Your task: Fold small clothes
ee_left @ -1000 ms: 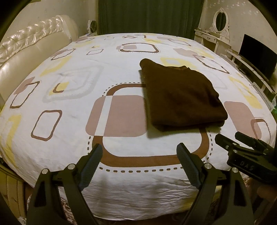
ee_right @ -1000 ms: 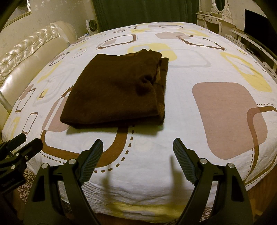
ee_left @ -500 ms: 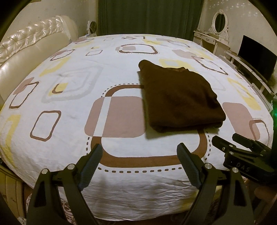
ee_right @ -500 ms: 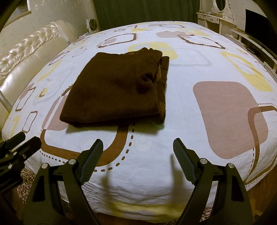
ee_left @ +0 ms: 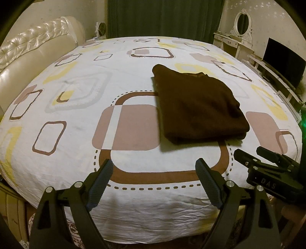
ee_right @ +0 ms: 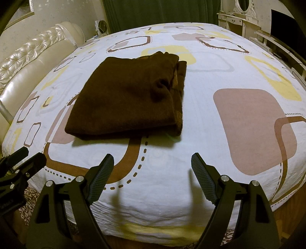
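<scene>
Brown folded garment (ee_left: 198, 107) is laid flat on the patterned bedsheet (ee_left: 76, 107); left gripper (ee_left: 153, 179) and right gripper (ee_right: 151, 173) are held wide apart, empty, short of it.

A bed sheet (ee_left: 80, 107), white with brown, pink and yellow rounded squares, spreads ahead of the tongs. A padded cream headboard (ee_left: 34, 49) runs along its left side. A dark green curtain (ee_left: 164, 17) hangs beyond the far edge. To the far right stand a white dressing table with an oval mirror (ee_left: 242, 24) and a dark television screen (ee_left: 283, 59).
</scene>
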Available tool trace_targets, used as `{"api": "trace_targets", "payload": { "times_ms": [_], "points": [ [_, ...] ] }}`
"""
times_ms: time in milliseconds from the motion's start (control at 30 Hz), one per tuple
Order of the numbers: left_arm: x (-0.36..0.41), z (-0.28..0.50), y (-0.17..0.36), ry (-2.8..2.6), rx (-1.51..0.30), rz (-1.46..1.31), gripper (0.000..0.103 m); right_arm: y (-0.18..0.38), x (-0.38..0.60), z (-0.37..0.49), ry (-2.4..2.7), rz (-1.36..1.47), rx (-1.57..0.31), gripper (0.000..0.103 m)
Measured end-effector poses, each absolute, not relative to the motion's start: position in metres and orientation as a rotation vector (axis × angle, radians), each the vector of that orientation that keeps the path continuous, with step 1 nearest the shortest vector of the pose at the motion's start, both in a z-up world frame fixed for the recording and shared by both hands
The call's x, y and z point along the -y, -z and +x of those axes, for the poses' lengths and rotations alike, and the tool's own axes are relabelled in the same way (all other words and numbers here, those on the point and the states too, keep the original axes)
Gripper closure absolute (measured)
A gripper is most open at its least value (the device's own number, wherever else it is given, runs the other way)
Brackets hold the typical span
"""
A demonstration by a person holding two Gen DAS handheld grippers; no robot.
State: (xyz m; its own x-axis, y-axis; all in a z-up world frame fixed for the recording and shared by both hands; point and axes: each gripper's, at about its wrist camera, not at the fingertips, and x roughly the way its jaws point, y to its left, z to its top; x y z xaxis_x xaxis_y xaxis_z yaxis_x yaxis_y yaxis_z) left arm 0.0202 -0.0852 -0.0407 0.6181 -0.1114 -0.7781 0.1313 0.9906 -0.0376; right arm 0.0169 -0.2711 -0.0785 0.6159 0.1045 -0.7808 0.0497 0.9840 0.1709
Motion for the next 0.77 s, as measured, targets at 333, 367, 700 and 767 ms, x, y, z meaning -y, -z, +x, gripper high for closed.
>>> {"api": "trace_targets", "payload": {
  "times_ms": [333, 367, 700, 767],
  "points": [
    [0.086, 0.022, 0.038, 0.071, -0.886, 0.056, 0.013, 0.08, 0.272, 0.017, -0.034, 0.184, -0.912, 0.02],
    [0.086, 0.02, 0.036, 0.064, -0.86, 0.055, 0.013, 0.081, 0.273, 0.016, -0.033, 0.184, -0.912, 0.02],
    [0.013, 0.073, -0.006, 0.094, -0.752, -0.143, 0.013, 0.053, 0.3, 0.026, -0.061, 0.298, -0.868, 0.019],
    [-0.021, 0.122, 0.0, -0.02, -0.806, -0.135, 0.013, 0.039, 0.32, 0.042, -0.048, 0.331, -0.825, 0.012]
  ]
}}
